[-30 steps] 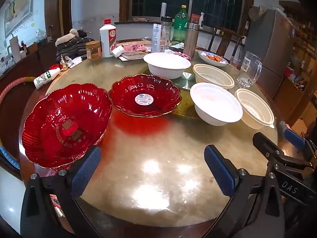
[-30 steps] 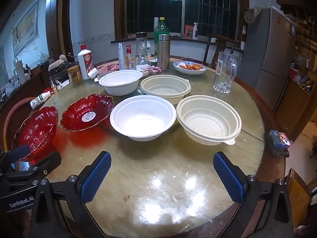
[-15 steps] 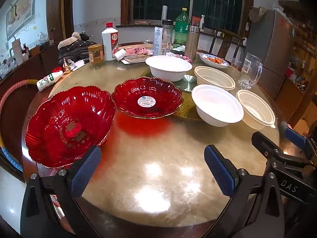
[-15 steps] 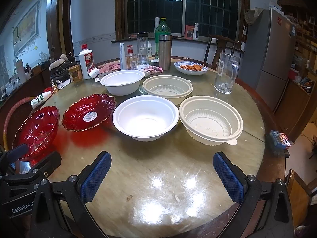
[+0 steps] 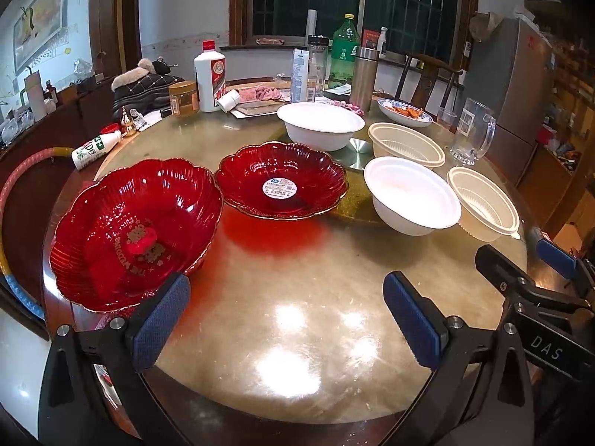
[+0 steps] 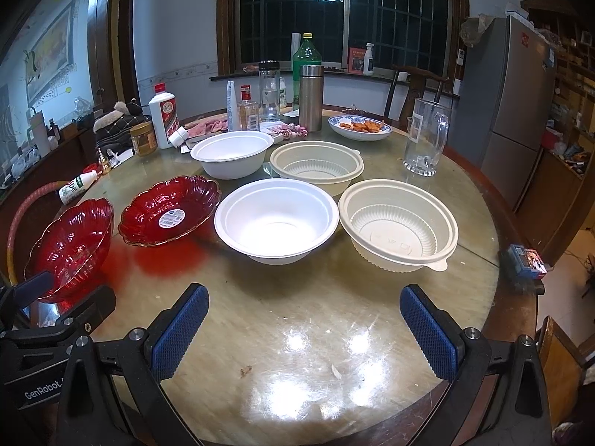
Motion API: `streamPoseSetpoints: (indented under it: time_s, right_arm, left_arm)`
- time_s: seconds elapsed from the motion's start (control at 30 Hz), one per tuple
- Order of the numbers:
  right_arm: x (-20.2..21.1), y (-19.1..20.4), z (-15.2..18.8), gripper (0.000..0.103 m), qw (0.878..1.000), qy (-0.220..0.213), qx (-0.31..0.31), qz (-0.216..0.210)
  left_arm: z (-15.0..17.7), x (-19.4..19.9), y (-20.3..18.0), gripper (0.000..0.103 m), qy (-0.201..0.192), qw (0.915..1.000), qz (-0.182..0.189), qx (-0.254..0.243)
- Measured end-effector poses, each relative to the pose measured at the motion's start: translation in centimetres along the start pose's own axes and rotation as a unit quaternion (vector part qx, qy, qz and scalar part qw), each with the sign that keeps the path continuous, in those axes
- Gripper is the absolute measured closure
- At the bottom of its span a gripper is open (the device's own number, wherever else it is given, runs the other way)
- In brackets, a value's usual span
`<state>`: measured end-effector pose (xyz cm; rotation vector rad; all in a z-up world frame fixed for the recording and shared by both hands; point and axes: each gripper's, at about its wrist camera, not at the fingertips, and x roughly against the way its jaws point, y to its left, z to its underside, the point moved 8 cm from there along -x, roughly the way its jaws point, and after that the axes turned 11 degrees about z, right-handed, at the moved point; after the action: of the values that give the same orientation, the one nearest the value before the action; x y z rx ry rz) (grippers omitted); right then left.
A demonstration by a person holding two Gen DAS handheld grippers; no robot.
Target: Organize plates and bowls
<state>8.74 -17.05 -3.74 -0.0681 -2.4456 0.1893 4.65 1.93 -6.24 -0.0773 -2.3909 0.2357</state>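
Observation:
Two red glass dishes sit at the table's left: a deep one and a shallower one with a sticker. Two white bowls, near and far, stand mid-table. Two cream ribbed bowls, near and far, stand to the right. My left gripper is open, its left pad just in front of the deep red dish. The right gripper hangs open before the near white and cream bowls, holding nothing.
The round table carries clutter at the back: a white bottle, a steel flask, a green bottle, a glass jug, a food plate. A small bottle lies at left. A fridge stands right.
Both grippers have eased forward and a little higher; the bowls and dishes sit slightly lower and larger in view. Nothing on the table has moved and both stay open.

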Motion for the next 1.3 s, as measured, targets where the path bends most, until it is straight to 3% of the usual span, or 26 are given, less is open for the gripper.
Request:
streamPoseSetpoints:
  time_s: [1.3]
  right_arm:
    - [0.31, -0.15, 0.32, 0.000, 1.000, 0.001, -0.005, 0.001]
  left_arm:
    - [0.74, 0.20, -0.46, 0.000, 0.004, 1.0000, 0.001, -0.005]
